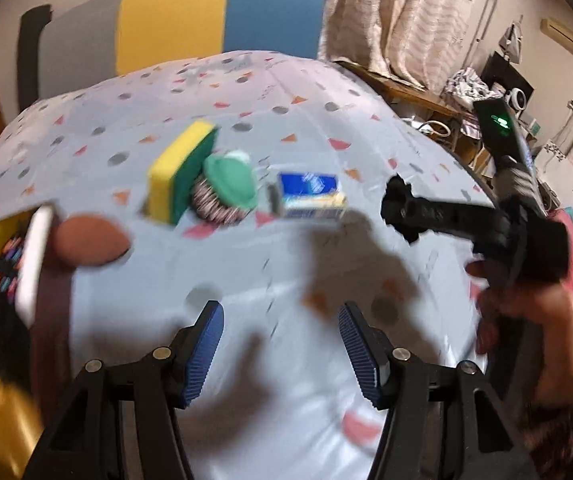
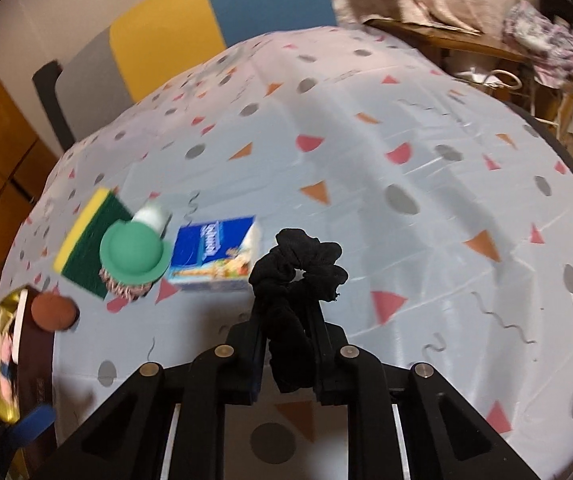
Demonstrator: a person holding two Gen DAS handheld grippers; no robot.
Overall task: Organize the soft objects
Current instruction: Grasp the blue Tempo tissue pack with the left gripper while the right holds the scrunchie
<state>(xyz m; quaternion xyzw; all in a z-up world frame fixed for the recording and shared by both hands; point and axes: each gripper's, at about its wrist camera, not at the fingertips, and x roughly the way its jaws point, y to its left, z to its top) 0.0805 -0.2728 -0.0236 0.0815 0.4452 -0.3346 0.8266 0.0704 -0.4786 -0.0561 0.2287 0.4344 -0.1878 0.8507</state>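
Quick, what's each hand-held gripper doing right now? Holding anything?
Left hand-held gripper: open, nothing between its fingers.
Right hand-held gripper: shut on the black scrunchie.

1. The bench (image 2: 406, 152) wears a pale cloth printed with grey dots and coloured triangles
2. A yellow-green sponge (image 2: 90, 240), a green-capped scrubber (image 2: 132, 256) and a blue carton (image 2: 214, 254) lie close together
3. A brown round pad (image 2: 53, 311) lies near the left edge
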